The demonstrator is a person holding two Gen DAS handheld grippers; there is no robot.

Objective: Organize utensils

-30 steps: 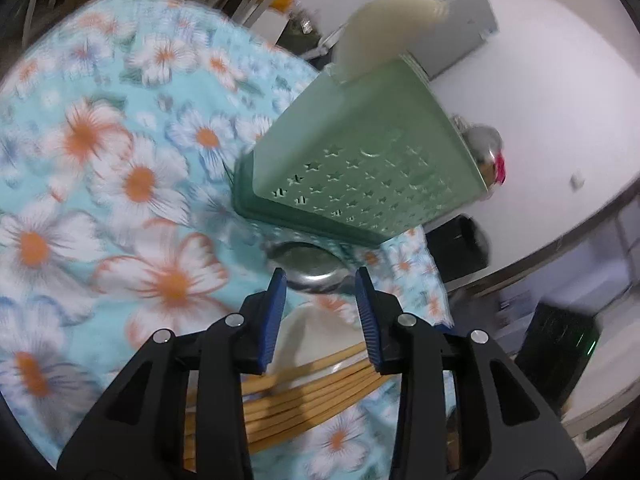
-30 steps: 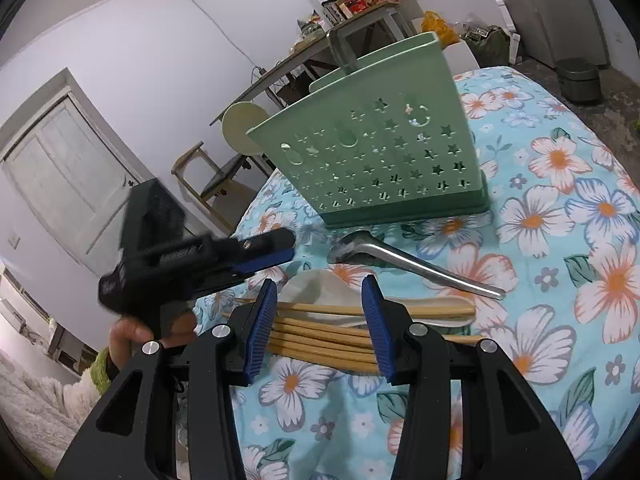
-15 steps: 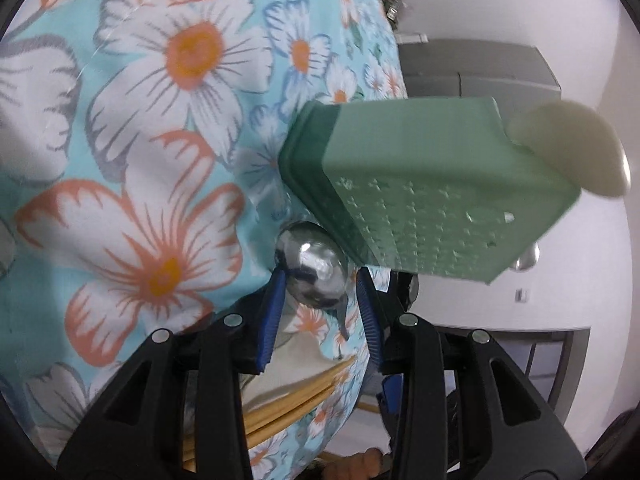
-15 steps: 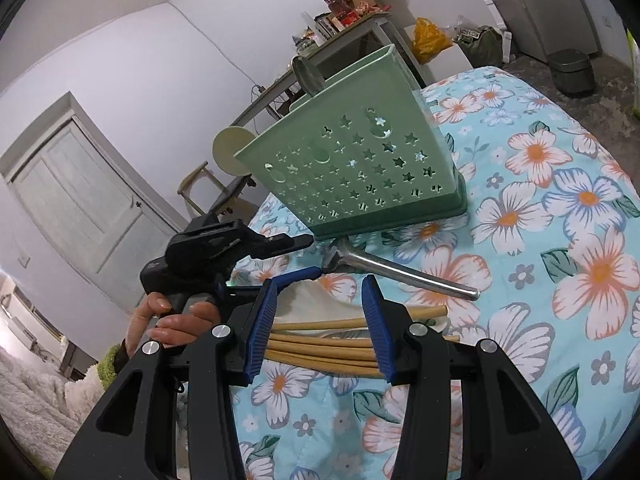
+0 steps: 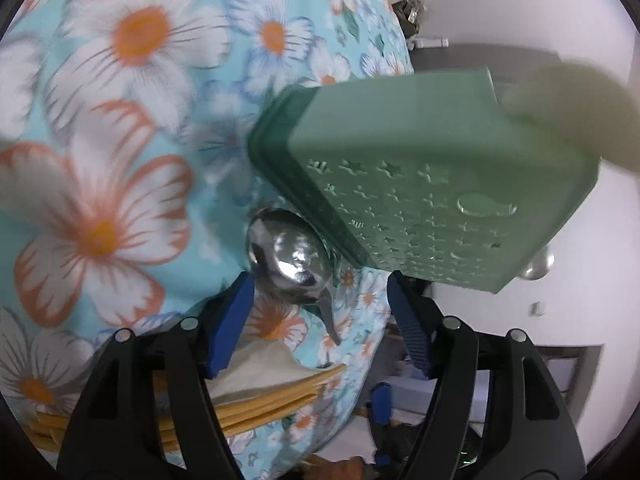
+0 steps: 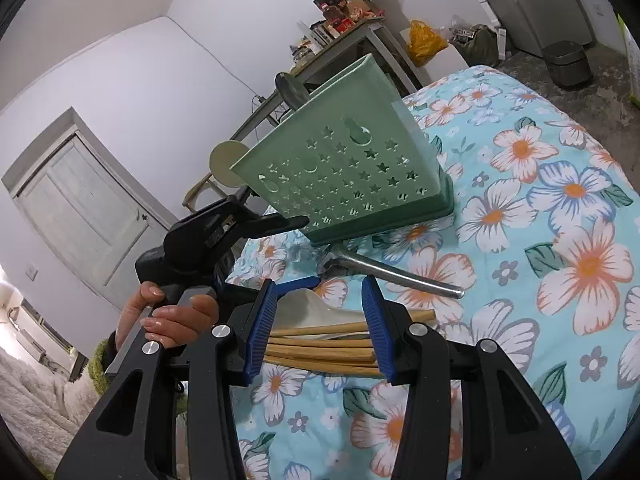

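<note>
The left gripper (image 5: 320, 320) has just spread its jaws around the steel ladle's bowl (image 5: 290, 258) directly ahead, not yet pinching; a grasp looks imminent.

left gripper (image 5: 320, 320): black plastic arms, ribbed blue pads, silver screws
right gripper (image 6: 320, 320): same build
sleeve (image 6: 98, 360): fuzzy green cuff

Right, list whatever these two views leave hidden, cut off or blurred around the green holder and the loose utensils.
- Green holder interior: both views show only its outside walls.
- Metal spoon handle, left wrist view: runs behind the holder's base.
- Chopsticks, right wrist view: ends covered by the right gripper fingers.
- Pale utensil in the holder, left wrist view: blurred, shape unclear.
</note>
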